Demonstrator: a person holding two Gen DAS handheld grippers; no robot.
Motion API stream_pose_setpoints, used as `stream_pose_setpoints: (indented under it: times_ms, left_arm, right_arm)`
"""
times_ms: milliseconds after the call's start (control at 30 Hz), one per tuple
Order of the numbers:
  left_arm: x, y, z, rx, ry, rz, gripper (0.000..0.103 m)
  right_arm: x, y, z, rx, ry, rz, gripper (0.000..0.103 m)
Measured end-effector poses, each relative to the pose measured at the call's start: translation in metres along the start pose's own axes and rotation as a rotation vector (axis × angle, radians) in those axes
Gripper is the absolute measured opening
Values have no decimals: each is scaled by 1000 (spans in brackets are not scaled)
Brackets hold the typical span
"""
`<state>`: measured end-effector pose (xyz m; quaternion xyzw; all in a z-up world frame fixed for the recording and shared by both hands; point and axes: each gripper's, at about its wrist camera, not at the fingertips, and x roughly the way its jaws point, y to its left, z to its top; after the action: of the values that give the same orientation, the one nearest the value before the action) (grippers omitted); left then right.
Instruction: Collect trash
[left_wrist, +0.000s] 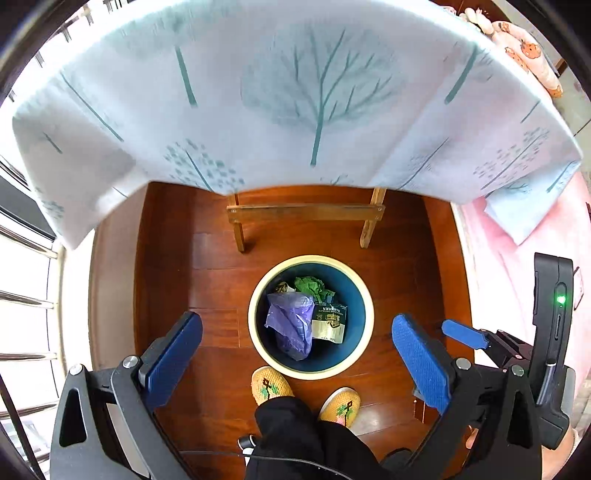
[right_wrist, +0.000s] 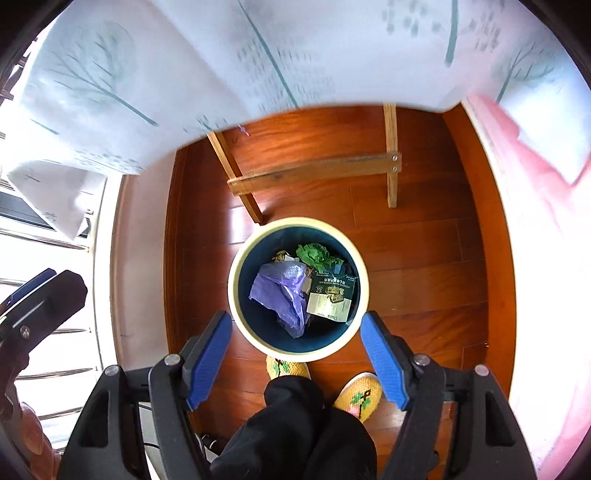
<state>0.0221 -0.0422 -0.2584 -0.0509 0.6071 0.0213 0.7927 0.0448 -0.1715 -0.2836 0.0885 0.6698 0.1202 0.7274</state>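
Note:
A round bin with a cream rim (left_wrist: 255, 332) (right_wrist: 236, 306) and dark blue inside stands on the wood floor below both grippers. In it lie a crumpled purple plastic bag (left_wrist: 290, 328) (right_wrist: 280, 295), a green crumpled paper (left_wrist: 312, 286) (right_wrist: 317, 256) and a dark snack wrapper (left_wrist: 330, 323) (right_wrist: 332, 299). My left gripper (left_wrist: 295, 336) hangs high above the bin, jaws wide open with nothing between them. My right gripper (right_wrist: 295, 332) is also open and empty above the bin. The right gripper's blue finger (left_wrist: 463, 334) shows at the right edge of the left wrist view.
A table under a white cloth with teal tree prints (left_wrist: 295, 92) (right_wrist: 258, 55) overhangs the far side, its wooden legs and crossbar (left_wrist: 306, 214) (right_wrist: 314, 173) behind the bin. The person's feet in yellow knitted slippers (left_wrist: 271, 384) (right_wrist: 358, 395) stand by the bin. Pink bedding (left_wrist: 509, 240) lies right; window rails (left_wrist: 26, 295) left.

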Motion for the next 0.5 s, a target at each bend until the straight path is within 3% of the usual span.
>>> stream_pose_setpoints:
  times_ms: [200,500]
  left_arm:
    - [-53,-3,7,-19,-7,28,102]
    - [-140,-7,12,-52,-91,94,102]
  right_arm:
    - [-52,6,1,-11,-1,-23,73]
    - [-142,17,4,-71,-77,-10,73]
